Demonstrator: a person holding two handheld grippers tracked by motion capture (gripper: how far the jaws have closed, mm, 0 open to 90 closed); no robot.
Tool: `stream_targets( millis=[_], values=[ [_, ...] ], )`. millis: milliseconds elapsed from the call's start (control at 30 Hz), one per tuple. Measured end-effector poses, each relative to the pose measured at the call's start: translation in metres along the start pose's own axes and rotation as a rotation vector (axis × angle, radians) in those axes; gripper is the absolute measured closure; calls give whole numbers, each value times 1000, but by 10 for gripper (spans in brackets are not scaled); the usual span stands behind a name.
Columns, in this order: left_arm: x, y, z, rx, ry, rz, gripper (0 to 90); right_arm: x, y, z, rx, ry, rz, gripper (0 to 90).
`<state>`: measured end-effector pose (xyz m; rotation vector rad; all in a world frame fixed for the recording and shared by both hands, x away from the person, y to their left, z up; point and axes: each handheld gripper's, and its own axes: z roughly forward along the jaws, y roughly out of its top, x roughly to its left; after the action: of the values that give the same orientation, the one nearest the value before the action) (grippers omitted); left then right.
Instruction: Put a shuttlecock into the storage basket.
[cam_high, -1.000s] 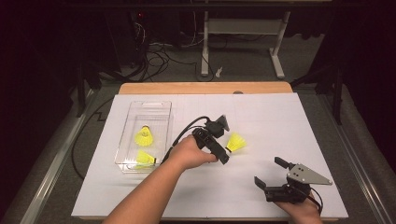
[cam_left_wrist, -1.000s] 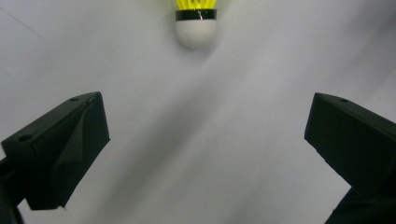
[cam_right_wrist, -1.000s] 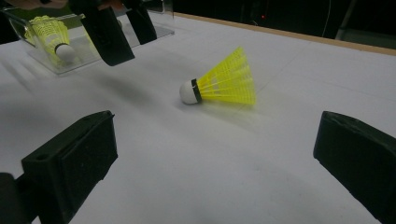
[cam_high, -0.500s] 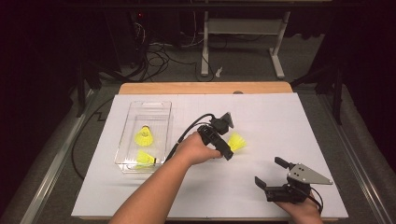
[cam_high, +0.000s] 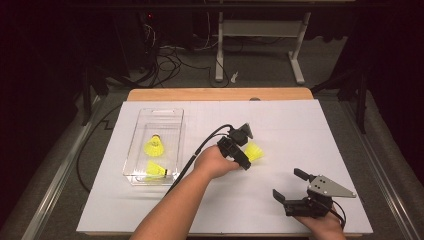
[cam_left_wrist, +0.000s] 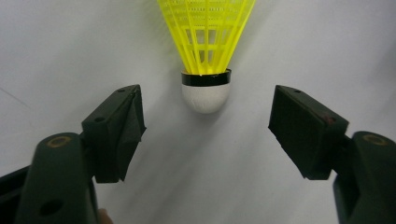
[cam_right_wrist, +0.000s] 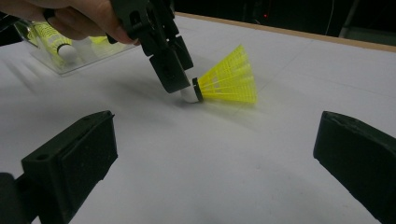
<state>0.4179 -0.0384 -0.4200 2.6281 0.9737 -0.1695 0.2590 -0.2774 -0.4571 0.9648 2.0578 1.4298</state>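
Yellow shuttlecock (cam_left_wrist: 206, 46) lies on its side on the white table (cam_high: 300, 130), its cork tip between the left gripper (cam_left_wrist: 205, 123) jaws, which have just been closing but aren't yet touching it, while the right gripper (cam_high: 295, 187) waits open.

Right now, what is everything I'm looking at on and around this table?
Shuttlecock on the sheet: one, yellow skirt with white cork, lying on its side mid-table, cork toward the left gripper.
Shuttlecocks in the tray: two, yellow, lying inside it.
Tray: one, clear plastic, left part of the sheet.
Sheet: one, white, covering the wooden table.
Table: one, wooden edge showing at the far side.
Desk frame: one, pale legs, on the floor behind, with dark cables.
Left gripper: one, black, jaws have just been closing on either side of the cork, pads not yet touching it.
Right gripper: one, black, jaws open, near right corner.
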Motion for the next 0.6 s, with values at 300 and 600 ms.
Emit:
stream_targets(
  millis=[300,600],
  values=[
    [-1,2,7,1,4,-6,466,0,0,0,0,0,1,0],
    [-1,2,11,15,0,-19,581,0,0,0,-1,3,1,0]
  ],
)
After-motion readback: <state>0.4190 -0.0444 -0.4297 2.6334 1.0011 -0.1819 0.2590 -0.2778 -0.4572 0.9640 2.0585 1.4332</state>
